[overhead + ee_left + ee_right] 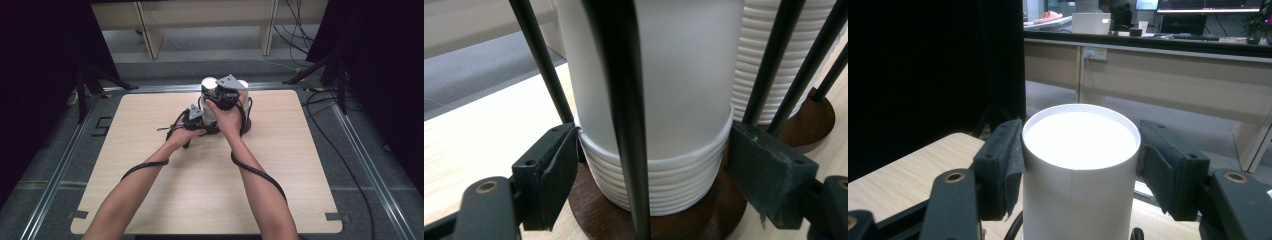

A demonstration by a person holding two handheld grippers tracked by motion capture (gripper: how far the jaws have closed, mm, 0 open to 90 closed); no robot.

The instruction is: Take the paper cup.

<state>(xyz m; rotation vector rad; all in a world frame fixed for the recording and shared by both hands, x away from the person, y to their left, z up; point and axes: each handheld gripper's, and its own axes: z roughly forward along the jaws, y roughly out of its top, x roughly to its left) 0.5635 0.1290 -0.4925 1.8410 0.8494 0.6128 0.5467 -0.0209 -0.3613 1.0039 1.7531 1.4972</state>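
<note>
I count two stacks of white paper cups standing upside down in a rod-framed holder: the near stack point(659, 115), which my grippers work on, and a second stack point(756, 60) just behind it to the right in the left gripper view. Each stack sits on its own round dark wooden base point(704, 220), so two bases; I can make out at least six thin black upright rods point(616, 100) in that view, though some may be hidden. The holder stands toward the far middle of one pale wooden table point(165, 200). My left gripper point(654, 175) is low on the near stack, jaws narrowed so that both pads press against the ribbed rims of the nested cups at the bottom; one rod runs between the camera and the cups. My right gripper point(1080, 167) is higher, its two pads closed on either side of the top cup point(1080, 160), just under its flat upturned bottom. In the high view both hands meet at the holder, right gripper point(225, 97) above left gripper point(195, 122). Room to move: rods fence the stack closely on all sides, so the only free way is straight up. The near half of the table is bare, with wide margins left and right before its edges.
</note>
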